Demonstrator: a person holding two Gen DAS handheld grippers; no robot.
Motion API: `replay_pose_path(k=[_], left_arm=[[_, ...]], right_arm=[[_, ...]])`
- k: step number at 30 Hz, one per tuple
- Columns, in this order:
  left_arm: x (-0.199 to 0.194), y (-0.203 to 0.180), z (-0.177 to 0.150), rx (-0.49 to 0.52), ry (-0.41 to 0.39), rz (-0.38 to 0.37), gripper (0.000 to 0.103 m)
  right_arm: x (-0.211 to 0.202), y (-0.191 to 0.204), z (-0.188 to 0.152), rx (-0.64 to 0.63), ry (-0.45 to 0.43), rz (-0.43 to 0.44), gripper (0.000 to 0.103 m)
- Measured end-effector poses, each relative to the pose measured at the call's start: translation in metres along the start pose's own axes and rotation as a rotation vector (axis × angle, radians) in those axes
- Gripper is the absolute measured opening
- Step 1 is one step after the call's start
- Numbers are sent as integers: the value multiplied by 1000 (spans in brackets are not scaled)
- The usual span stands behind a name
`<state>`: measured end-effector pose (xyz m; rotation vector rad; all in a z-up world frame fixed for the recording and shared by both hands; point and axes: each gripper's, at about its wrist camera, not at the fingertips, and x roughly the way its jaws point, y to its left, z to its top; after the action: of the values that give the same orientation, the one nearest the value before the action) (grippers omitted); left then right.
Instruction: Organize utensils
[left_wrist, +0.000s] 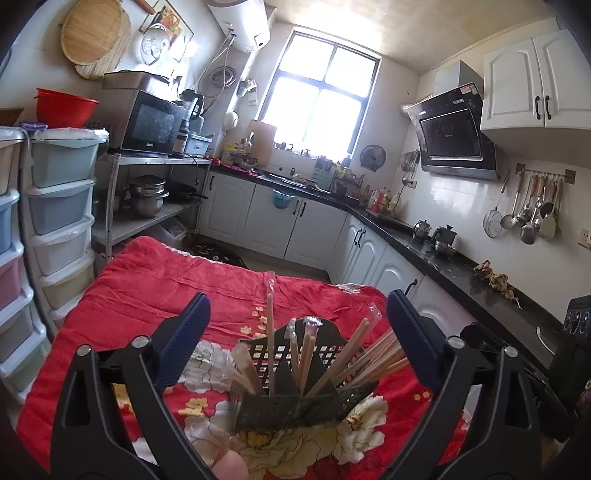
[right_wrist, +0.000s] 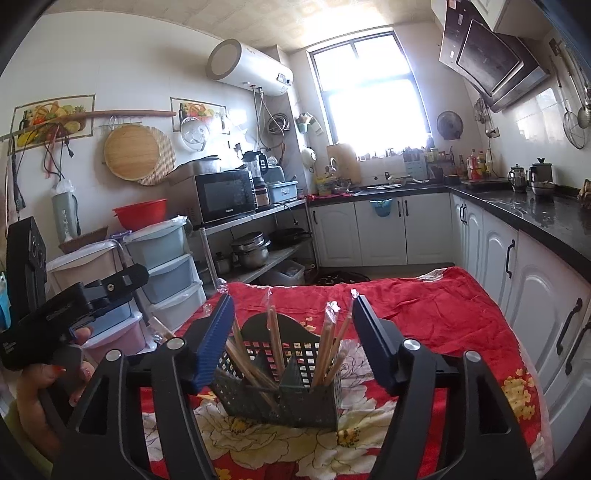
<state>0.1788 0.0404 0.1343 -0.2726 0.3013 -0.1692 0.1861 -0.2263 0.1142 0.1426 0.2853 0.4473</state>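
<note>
Centre frame, the bench wears a red cloth (left_wrist: 155, 273) patterned with cream and yellow flowers. On it, a dark perforated holder (right_wrist: 280, 402) carries pale tan chopsticks (right_wrist: 275, 336). Both tools show black arms and blue ribbed pads (right_wrist: 216, 339).

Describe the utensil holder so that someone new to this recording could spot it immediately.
Start at the table covered by the red floral cloth, in the middle of the kitchen. Near its front edge, on a large white flower in the print, stands the black perforated plastic caddy. It is the only container on the cloth, split into compartments, with wooden chopsticks sticking up from them at angles.
</note>
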Motion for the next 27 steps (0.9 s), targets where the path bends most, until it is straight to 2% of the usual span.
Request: replay_pose_path(k=[7, 14, 19, 27], left_arm=[[-12, 1, -12, 1, 14, -4, 92], [-21, 3, -36, -6, 58, -13, 92], [-24, 5, -56, -21, 102, -5, 92], [-21, 12, -96, -19, 205, 50, 92]], right_arm=[[-13, 3, -10, 7, 9, 3, 78], [-22, 5, -27, 4, 46, 1, 85], [-25, 6, -47, -3, 93, 0, 88], [-21, 7, -80, -7, 196, -6, 91]])
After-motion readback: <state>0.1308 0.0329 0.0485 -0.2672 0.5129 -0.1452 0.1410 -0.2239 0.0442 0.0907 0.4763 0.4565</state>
